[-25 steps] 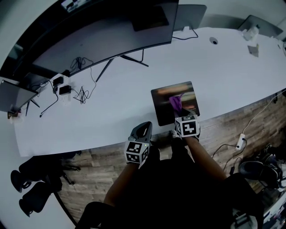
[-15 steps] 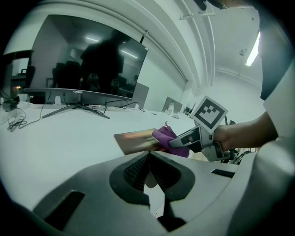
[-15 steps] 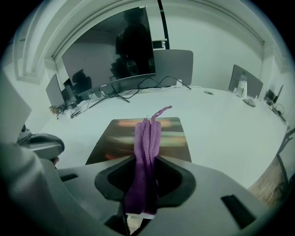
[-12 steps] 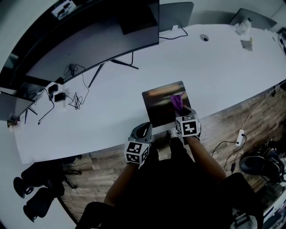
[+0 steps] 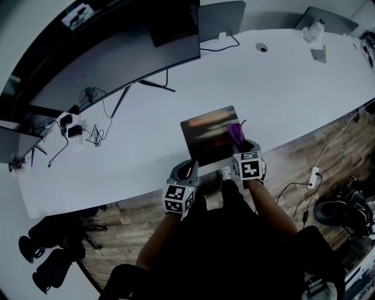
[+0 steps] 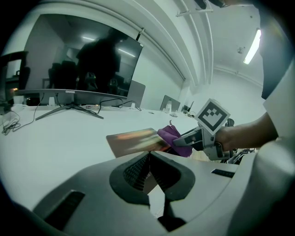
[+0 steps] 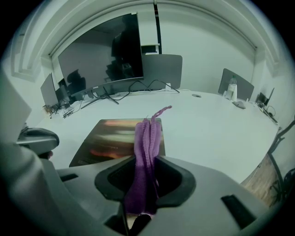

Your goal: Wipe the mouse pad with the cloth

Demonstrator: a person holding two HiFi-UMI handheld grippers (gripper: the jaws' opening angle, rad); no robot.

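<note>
A dark mouse pad (image 5: 208,136) with a coloured print lies near the front edge of the white table (image 5: 293,88). My right gripper (image 5: 241,145) is shut on a purple cloth (image 5: 236,132), which hangs over the pad's right side. In the right gripper view the cloth (image 7: 147,138) runs out from between the jaws over the pad (image 7: 110,138). My left gripper (image 5: 187,171) is shut on nothing, just off the pad's near left corner at the table edge. The left gripper view shows the pad (image 6: 133,138), the cloth (image 6: 171,136) and the right gripper (image 6: 196,137).
A wide curved monitor (image 5: 117,53) stands at the back left, with cables and adapters (image 5: 82,129) on the table below it. Laptops (image 5: 220,17) and a bottle (image 5: 313,29) sit far back. The floor holds a power strip (image 5: 313,176) and chairs (image 5: 47,258).
The right gripper has dragged the cloth from the middle of the pad to its right side. The left gripper stays by the table edge.
</note>
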